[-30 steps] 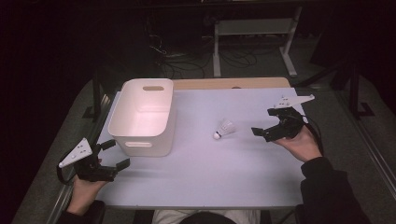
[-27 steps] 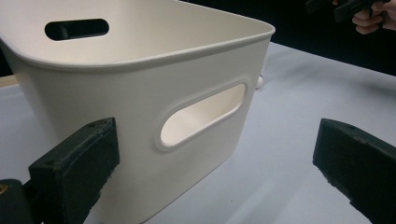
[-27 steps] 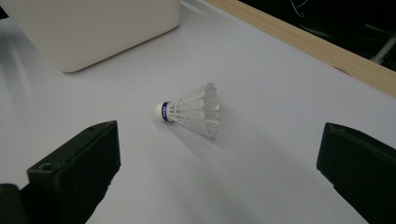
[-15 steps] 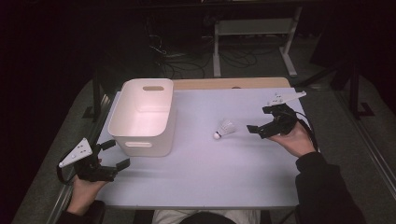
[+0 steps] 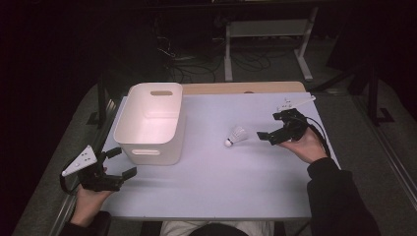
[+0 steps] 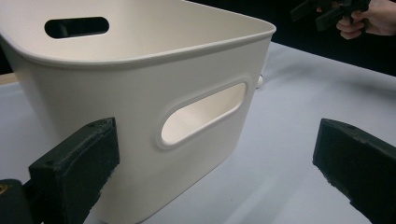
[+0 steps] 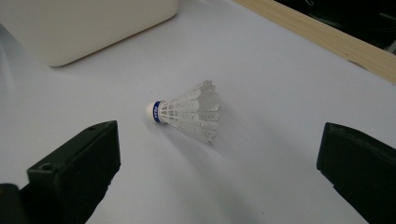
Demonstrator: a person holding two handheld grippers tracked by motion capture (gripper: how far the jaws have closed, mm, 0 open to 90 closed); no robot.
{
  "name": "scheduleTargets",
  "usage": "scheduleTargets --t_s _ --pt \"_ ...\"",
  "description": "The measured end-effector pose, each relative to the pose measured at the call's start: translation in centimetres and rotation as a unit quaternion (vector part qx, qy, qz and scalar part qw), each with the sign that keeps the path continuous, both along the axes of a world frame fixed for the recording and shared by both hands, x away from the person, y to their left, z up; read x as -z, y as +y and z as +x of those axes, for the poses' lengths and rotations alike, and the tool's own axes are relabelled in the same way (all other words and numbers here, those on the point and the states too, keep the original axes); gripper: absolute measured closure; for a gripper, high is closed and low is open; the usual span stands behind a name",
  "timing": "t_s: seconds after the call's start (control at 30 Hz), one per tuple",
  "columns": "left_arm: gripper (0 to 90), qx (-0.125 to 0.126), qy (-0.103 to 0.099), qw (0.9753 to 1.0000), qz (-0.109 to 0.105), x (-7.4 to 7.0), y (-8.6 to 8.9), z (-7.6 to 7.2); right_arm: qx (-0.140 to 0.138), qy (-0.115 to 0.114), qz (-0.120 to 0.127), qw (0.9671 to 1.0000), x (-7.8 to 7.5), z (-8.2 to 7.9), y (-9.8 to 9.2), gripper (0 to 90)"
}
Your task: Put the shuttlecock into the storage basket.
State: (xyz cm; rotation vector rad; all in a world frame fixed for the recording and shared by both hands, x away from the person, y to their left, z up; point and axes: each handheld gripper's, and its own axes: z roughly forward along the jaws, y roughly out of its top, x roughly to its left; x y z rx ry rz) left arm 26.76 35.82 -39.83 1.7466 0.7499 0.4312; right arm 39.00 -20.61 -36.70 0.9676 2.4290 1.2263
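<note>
The right gripper [image 5: 275, 129], jaws spread wide and empty, hovers just beside the single shuttlecock [image 5: 236, 135], which lies at its 9 o'clock near the middle of the white table [image 5: 236, 187]. The shuttlecock rests on its side, long axis running from 7 to 1 o'clock in the high view, cork tip toward 7. The left gripper [image 5: 119, 162], also spread, sits at the table's 8 o'clock corner, just beside the one white plastic bin [image 5: 167, 101].
</note>
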Motion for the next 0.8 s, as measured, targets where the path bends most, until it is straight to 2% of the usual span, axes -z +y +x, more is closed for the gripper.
scheduleTargets --t_s 0.77,0.8 --pt "0.3 0.001 0.0 1.0 0.0 0.0 0.0 0.0 -0.002 0.031 -0.006 0.9995 2.3 2.2 0.8 0.0" --pt "0.3 0.001 0.0 1.0 0.0 0.0 0.0 0.0 -0.003 0.032 -0.006 0.9995 2.4 2.3 0.8 2.2"
